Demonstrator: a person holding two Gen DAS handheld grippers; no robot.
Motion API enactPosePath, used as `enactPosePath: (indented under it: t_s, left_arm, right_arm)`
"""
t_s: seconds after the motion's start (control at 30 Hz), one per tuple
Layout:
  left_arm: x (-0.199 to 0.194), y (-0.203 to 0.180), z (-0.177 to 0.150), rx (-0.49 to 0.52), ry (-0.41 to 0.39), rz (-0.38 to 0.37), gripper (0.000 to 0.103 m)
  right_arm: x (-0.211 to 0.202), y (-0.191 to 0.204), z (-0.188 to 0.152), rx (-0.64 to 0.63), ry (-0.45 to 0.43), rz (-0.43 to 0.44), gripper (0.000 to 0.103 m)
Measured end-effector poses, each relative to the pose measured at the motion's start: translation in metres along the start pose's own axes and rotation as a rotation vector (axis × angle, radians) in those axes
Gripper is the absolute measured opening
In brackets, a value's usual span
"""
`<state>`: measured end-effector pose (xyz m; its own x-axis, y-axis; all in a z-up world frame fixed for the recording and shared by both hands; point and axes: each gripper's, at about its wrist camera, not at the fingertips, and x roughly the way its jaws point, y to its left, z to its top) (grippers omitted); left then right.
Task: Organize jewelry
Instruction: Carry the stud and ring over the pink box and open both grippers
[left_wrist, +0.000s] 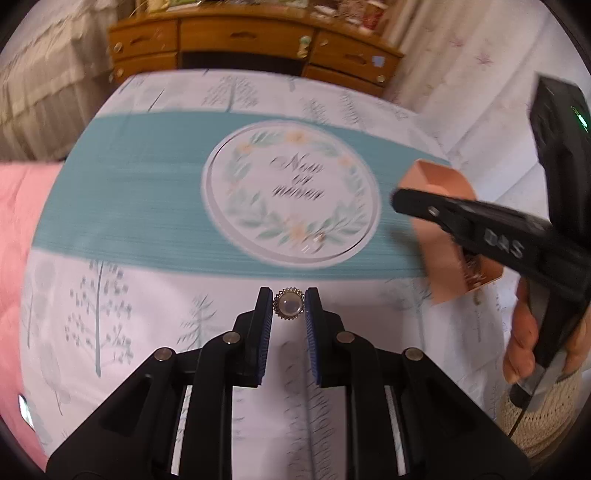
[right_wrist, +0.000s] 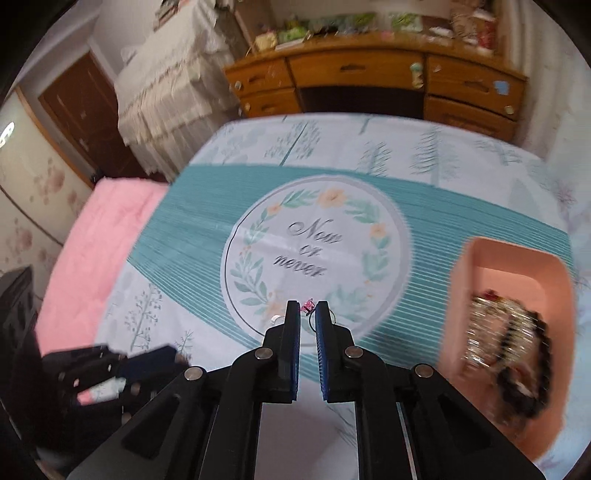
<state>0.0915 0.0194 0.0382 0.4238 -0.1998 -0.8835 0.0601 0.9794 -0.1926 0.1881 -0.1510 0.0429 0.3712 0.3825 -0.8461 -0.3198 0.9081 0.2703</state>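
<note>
L gripper (left_wrist: 289, 309) has its fingers (left_wrist: 263, 314) closed on a round pearl brooch (left_wrist: 289, 308) w/ a sparkly rim, held at the tips above the bed sheet (left_wrist: 147, 199). R gripper (right_wrist: 307, 316) hangs over the sheet's round "Now or never" print (right_wrist: 314, 247); fingers (right_wrist: 293, 325) are narrowly apart, a pink-stone ring (right_wrist: 307, 307) lies right at the tips, and whether they actually hold it I cannot tell. Another silver ring (right_wrist: 275, 319) lies just left of it on the sheet. A pink tray (right_wrist: 517, 258) sits to the right w/ blurred bracelets and beads (right_wrist: 506, 332) inside. Wooden dresser (right_wrist: 369, 77) stands behind the bed, pink blanket (right_wrist: 103, 229) on the left.
</note>
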Motion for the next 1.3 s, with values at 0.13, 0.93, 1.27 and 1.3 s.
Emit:
enactPosePath:
  t_s: [0.13,0.93,1.27,1.3]
  left_arm:
    - [-0.003,-0.035,0.023,0.059,-0.024,-0.016,0.015]
    - [0.123,-0.212,0.12,0.235,0.004,-0.072,0.015]
    - [0.112,-0.197,0.11,0.236,0.011,-0.053,0.028]
    - [0.109,-0.194,0.109,0.236,0.008,-0.049,0.029]
  right_arm:
    - [-0.046,-0.037,-0.01,0.066,-0.079,-0.027,0.008]
    - [-0.082,-0.182,-0.068,0.394,-0.157,-0.191,0.01]
    - [-0.078,-0.167,-0.064,0.371,-0.151,-0.184,0.01]
    - [-0.079,-0.166,-0.063,0.367,-0.152,-0.184,0.01]
